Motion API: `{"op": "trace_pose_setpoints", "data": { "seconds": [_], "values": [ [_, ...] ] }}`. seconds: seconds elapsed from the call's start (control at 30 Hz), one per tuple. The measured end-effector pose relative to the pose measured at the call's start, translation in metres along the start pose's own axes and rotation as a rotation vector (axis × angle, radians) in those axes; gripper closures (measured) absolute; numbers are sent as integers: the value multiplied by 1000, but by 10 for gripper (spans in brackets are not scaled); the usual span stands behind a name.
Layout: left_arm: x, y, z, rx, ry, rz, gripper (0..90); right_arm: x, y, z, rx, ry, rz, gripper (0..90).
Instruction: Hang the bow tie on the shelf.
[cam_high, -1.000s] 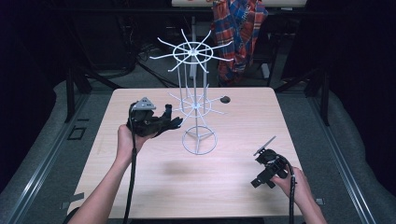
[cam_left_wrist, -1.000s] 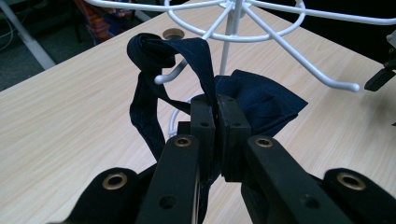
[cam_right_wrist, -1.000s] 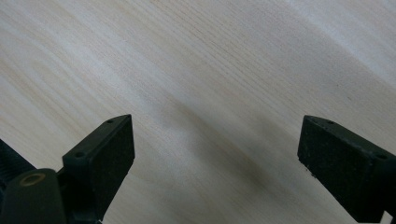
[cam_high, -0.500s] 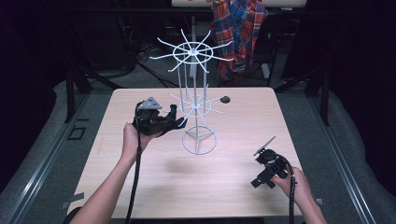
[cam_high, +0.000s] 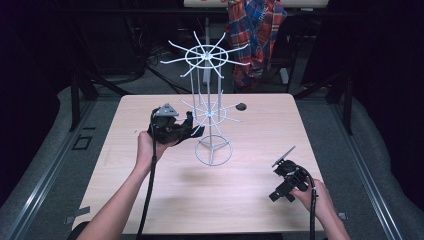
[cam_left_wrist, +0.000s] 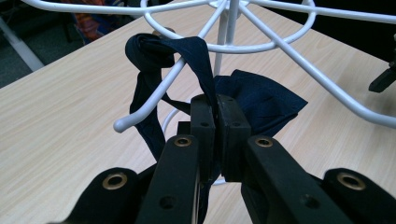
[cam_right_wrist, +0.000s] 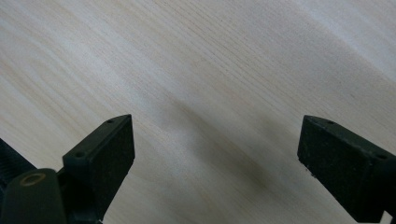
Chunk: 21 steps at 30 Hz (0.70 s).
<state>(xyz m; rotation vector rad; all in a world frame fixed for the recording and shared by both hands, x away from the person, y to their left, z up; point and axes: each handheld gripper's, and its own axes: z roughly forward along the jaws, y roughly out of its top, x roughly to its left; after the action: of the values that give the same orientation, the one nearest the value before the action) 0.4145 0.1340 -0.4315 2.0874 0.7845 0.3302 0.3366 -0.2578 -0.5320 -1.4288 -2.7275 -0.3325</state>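
The left gripper (cam_left_wrist: 215, 135) has its jaws pinched on a dark blue cloth (cam_left_wrist: 196, 79), whose loop already drapes over one arm of the white wire rack (cam_high: 207, 107)'s lower tier. Whether it sits securely on the hook is hard to tell; release and withdrawal remain. The right gripper (cam_right_wrist: 215, 154) rests spread wide over bare table (cam_high: 240, 200). Compared with a second ago, the left gripper has moved rightward to the rack.
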Motion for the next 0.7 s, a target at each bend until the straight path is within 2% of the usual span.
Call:
{"op": "trace_pose_setpoints", "data": {
  "seconds": [0.07, 0.1, 0.2, 0.6, 0.63, 0.7],
  "values": [
    [0, 0, 1, 4, -2, -5, 867, 0, 0, 0, 3, -3, 0, 108],
    [0, 0, 1, 4, -2, -5, 868, -2, 2, -3, 37, -10, -35, 109],
    [2, -2, 1, -1, 4, -18, 866, -2, 1, -3, 34, -8, -33, 109],
    [2, -4, 4, -7, 25, -28, 853, -2, 1, -3, 35, -7, -31, 109],
    [2, -4, 4, -6, 24, -25, 852, 0, 0, -1, 6, -7, -5, 109],
    [2, -5, 4, 2, 18, -26, 851, 0, 0, -1, 8, -6, -3, 109]
  ]
}}
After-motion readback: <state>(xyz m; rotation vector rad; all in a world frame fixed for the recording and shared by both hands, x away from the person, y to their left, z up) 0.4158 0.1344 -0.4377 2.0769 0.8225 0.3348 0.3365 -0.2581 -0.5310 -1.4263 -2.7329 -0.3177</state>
